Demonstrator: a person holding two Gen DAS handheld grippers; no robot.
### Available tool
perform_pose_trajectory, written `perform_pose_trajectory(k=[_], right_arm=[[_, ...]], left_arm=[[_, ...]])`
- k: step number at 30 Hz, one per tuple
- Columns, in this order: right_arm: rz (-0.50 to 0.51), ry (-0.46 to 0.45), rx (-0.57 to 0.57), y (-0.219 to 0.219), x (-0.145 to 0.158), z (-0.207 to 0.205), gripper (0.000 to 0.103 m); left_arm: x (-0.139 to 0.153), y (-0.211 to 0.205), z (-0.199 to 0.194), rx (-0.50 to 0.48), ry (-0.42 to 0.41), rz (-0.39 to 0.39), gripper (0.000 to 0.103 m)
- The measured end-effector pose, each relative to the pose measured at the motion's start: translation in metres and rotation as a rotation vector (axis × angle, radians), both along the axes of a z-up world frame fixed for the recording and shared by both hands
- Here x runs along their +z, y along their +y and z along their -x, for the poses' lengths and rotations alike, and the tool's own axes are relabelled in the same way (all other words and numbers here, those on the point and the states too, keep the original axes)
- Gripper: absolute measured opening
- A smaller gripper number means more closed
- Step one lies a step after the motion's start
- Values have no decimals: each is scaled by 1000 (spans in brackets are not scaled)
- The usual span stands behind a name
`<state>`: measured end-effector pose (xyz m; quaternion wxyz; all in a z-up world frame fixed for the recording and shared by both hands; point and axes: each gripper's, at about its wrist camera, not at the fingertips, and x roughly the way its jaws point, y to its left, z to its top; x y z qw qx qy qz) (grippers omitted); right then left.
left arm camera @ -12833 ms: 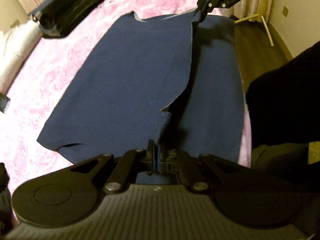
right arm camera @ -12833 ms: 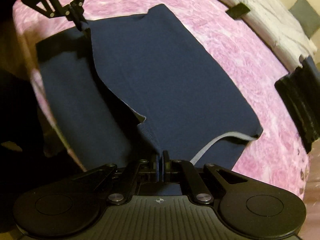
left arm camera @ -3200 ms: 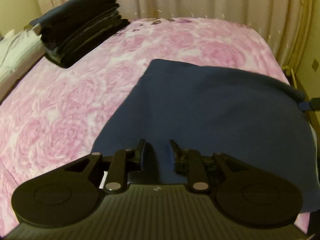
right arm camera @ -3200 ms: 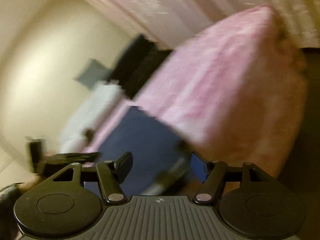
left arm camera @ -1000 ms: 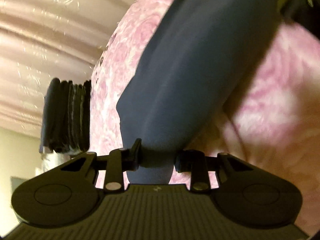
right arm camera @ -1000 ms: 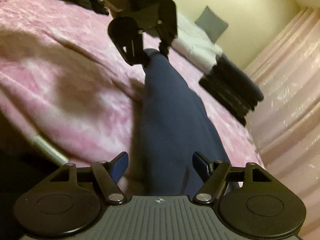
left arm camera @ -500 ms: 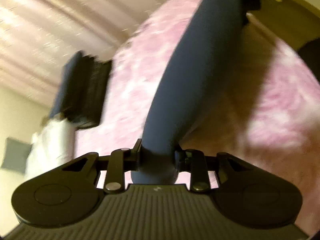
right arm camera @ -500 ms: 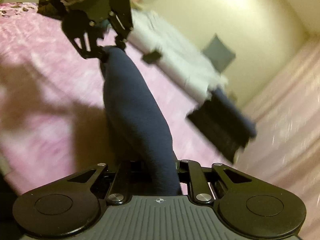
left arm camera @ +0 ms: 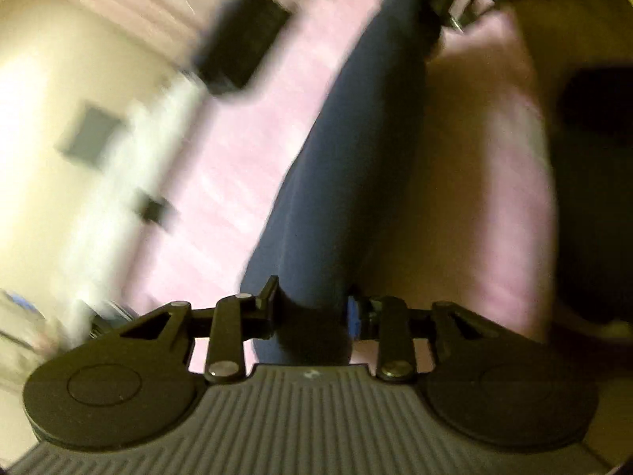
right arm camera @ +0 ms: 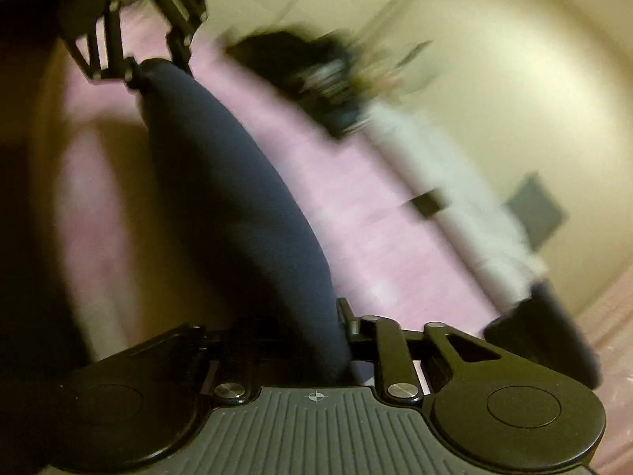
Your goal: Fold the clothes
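- Most of both views is filled by the bed [left arm camera: 221, 182], its pink cover [right arm camera: 379, 245] blurred and running diagonally across each frame.
- Across the middle of each frame stretches the navy garment [left arm camera: 348, 166], bunched into a long thick roll and hanging in the air above the bed between the two claws; in the right wrist view it runs from the upper left down to the lower centre [right arm camera: 237, 198].
- Along the far side of the bed lies white bedding [right arm camera: 447, 182], smeared by motion, with a grey square [left arm camera: 89, 136] on the cream wall [right arm camera: 494, 59] beyond it.
- Near the top centre of the left wrist view sits a dark stack of folded clothes [left arm camera: 241, 35], blurred.
- At the lower centre of its own view, the left claw [left arm camera: 312, 308] is closed partway, its fingers pressed against one end of the roll.
- Lower centre in its own view, the right claw [right arm camera: 312, 328] grips the other end the same way; its left finger is lost in shadow.
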<state>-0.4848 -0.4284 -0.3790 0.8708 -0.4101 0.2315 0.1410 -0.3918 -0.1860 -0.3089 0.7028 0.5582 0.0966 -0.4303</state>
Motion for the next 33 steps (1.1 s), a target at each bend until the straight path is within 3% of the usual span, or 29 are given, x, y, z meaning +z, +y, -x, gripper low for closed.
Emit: perform_pose_trajectory(k=[2, 4, 10, 12, 13, 14, 15, 19, 24, 33], right_arm=[[46, -5, -15, 0, -14, 23, 22], [-18, 1, -81, -14, -7, 40, 22], [-224, -8, -321, -60, 29, 72, 22], [-302, -32, -391, -63, 41, 73, 37], [-352, -49, -420, -63, 48, 72, 63], [-413, -70, -443, -60, 55, 70, 75], [-477, -85, -452, -58, 62, 68, 75], [-662, -83, -464, -51, 84, 42, 75], [-805, 36, -502, -66, 94, -11, 75], [-916, 241, -551, -135, 63, -130, 75]], left_arm=[[-40, 13, 30, 39, -9, -24, 33], [-46, 20, 51, 77, -66, 15, 33], [-1, 63, 34, 308, 183, 256, 32], [14, 77, 15, 375, 266, 337, 32], [21, 85, 5, 399, 295, 378, 32], [28, 93, -5, 424, 324, 419, 32], [34, 101, -16, 445, 356, 458, 32], [54, 109, -73, 489, 545, 588, 32], [44, 92, -150, 539, 784, 671, 32], [4, 50, -228, 626, 1017, 688, 33]])
